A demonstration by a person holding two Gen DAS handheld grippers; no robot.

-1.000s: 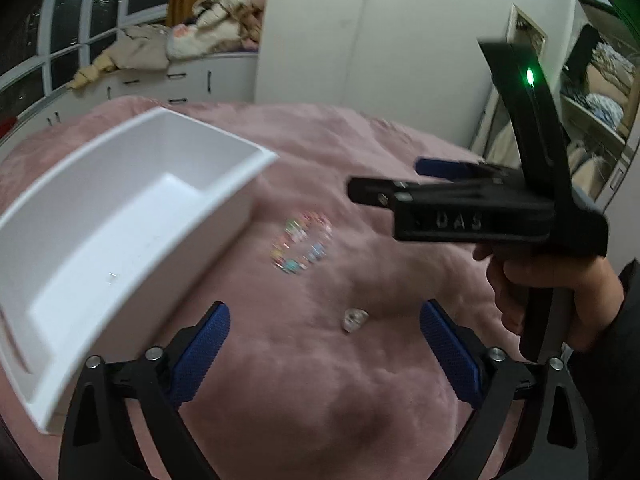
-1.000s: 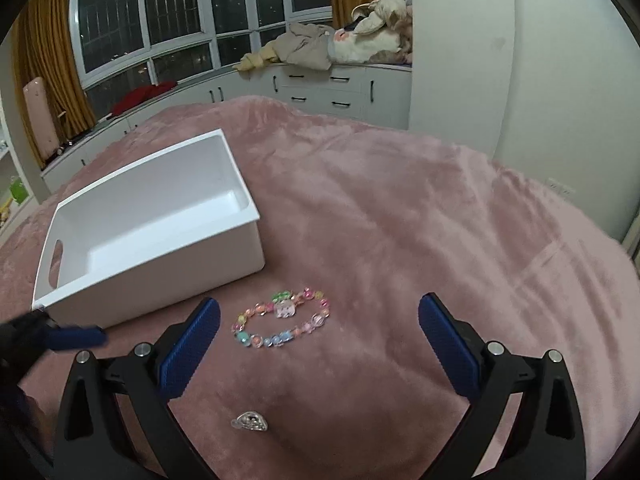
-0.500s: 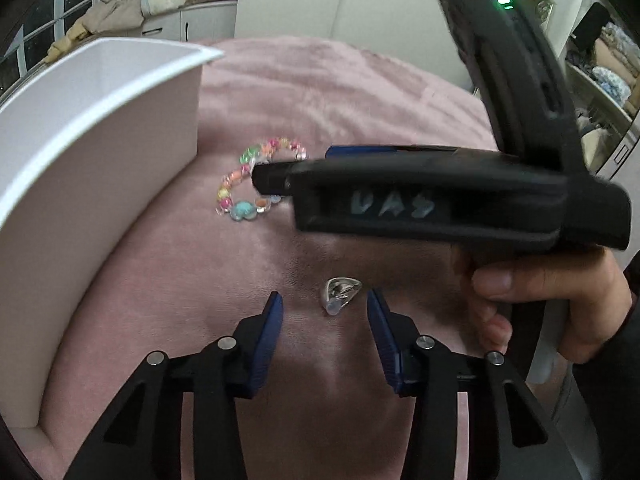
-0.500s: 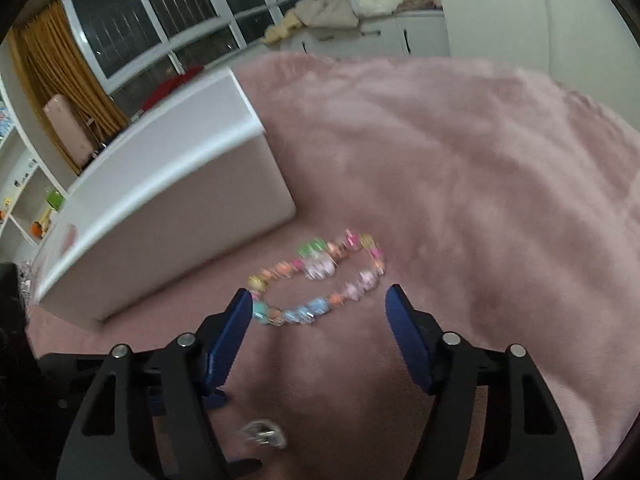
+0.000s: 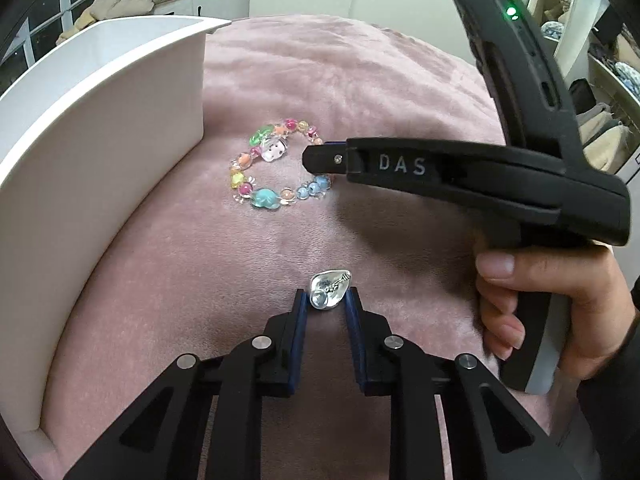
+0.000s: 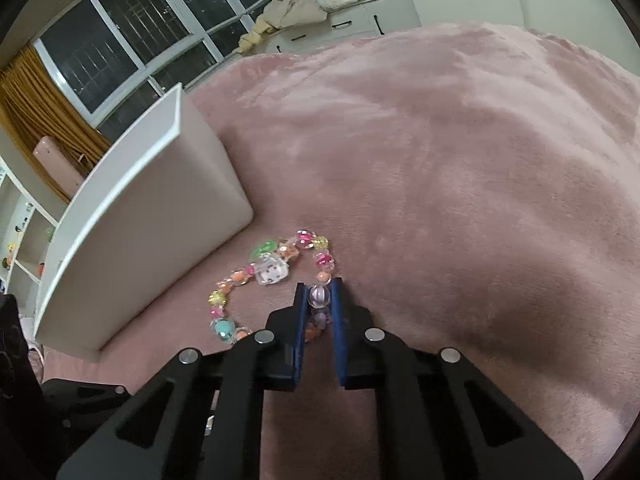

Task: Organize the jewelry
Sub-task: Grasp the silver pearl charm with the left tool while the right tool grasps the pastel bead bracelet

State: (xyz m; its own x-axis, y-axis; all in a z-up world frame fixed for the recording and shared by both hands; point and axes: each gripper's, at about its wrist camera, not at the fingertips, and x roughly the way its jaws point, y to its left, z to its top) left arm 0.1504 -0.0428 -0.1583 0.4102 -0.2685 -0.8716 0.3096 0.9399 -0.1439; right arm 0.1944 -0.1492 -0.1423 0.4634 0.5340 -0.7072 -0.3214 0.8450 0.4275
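**Now both grippers are pinching jewelry beside the box**

Underneath everything, a plush pink blanket is spreading across a bed, its short pile catching the light in soft patches. Beyond the bed, dark window panes are running along the far wall with mustard curtains hanging beside them, and crumpled clothes are lying on a low white cabinet.

A white box is sitting on the blanket, rectangular, smooth and matte, with thin straight walls. Just beside the box's corner a bracelet is lying in a loose loop, its glossy plastic beads showing in pink, green, yellow, orange and blue, with one larger white cube-like charm. Farther from the box, a small silver ring with a shiny rounded, heart-like top is resting on the pile.

The left gripper has just been closing and its blue pads are clamping the ring. The right gripper, held in a hand, has just been closing too, and is squeezing a pale purple bead of the bracelet on the side away from the box.
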